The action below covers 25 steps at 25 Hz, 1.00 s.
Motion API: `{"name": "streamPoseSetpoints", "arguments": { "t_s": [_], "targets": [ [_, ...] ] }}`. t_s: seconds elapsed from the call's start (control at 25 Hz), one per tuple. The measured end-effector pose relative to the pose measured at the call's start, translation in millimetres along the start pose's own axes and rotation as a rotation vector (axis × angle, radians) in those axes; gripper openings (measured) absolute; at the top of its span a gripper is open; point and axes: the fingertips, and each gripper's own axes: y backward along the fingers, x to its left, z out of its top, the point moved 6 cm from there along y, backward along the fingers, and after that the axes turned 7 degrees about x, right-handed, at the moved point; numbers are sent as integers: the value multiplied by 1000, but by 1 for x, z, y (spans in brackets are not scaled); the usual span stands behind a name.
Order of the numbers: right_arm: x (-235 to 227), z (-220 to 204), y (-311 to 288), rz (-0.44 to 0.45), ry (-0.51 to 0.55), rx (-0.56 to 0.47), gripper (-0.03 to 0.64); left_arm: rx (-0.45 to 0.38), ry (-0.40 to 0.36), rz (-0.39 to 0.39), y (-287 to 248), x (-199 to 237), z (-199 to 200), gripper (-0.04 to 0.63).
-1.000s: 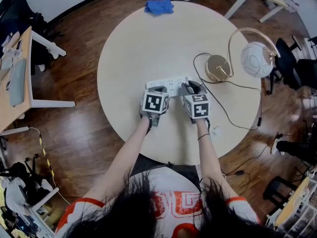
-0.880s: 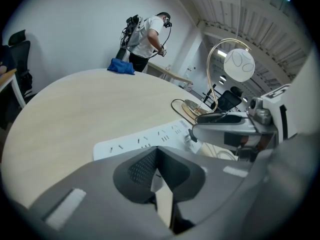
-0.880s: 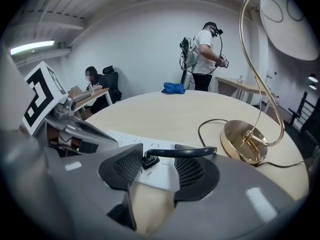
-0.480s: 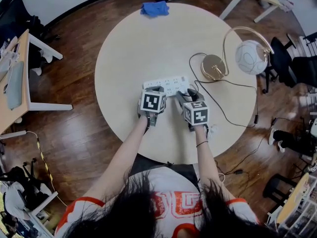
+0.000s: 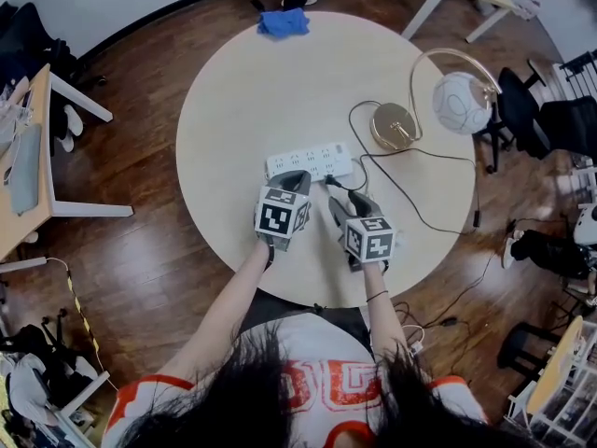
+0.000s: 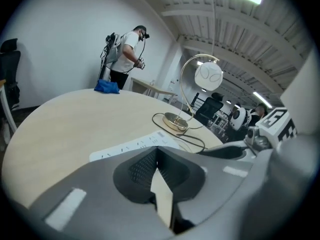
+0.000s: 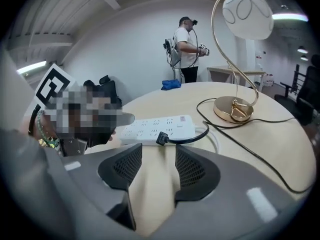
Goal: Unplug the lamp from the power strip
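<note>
The black plug [image 7: 161, 138] of the lamp [image 5: 392, 126] lies flat on the tabletop [image 5: 280, 82], touching or just beside the near long edge of the white power strip [image 7: 157, 126]. It appears to be out of its socket, so the unplugging looks done. Its cord [image 7: 192, 138] curls off toward the right of the frame and back to the gold lamp base. The right tool [image 7: 154, 153] stands wide open with nothing between its pads. The plug sits straight ahead of it, just beyond the tips and slightly up-frame, between the tool and the strip. The strip's long axis runs left to right, square across the line of that tool's jaws. The left tool [image 6: 156, 149] has its tips pressed together on nothing and points at the strip's left half, farther from the plug. Any further handling of the plug would fall to the right tool, which only needs a short reach forward.
</note>
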Motion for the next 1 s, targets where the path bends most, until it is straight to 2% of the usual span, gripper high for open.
{"name": "streamPoseSetpoints", "arguments": {
  "t_s": [0.08, 0.16, 0.24, 0.36, 1.0],
  "targets": [
    [4, -6, 8, 1, -36, -39, 177, -51, -8, -18, 11, -7, 6, 0],
    [7, -6, 16, -2, -67, -85, 97, -98, -8, -26, 21, -11, 11, 0],
    [9, -5, 22, -13, -81, -123, 46, -133, -1, -32, 31, -14, 14, 0],
    [14, 0, 30, -22, -88, -164, 10, -158, 5, -53, 43, -18, 13, 0],
    [57, -11, 60, -7, -143, -289, 2, -199, -41, -134, 101, -35, -16, 0]
  ]
}}
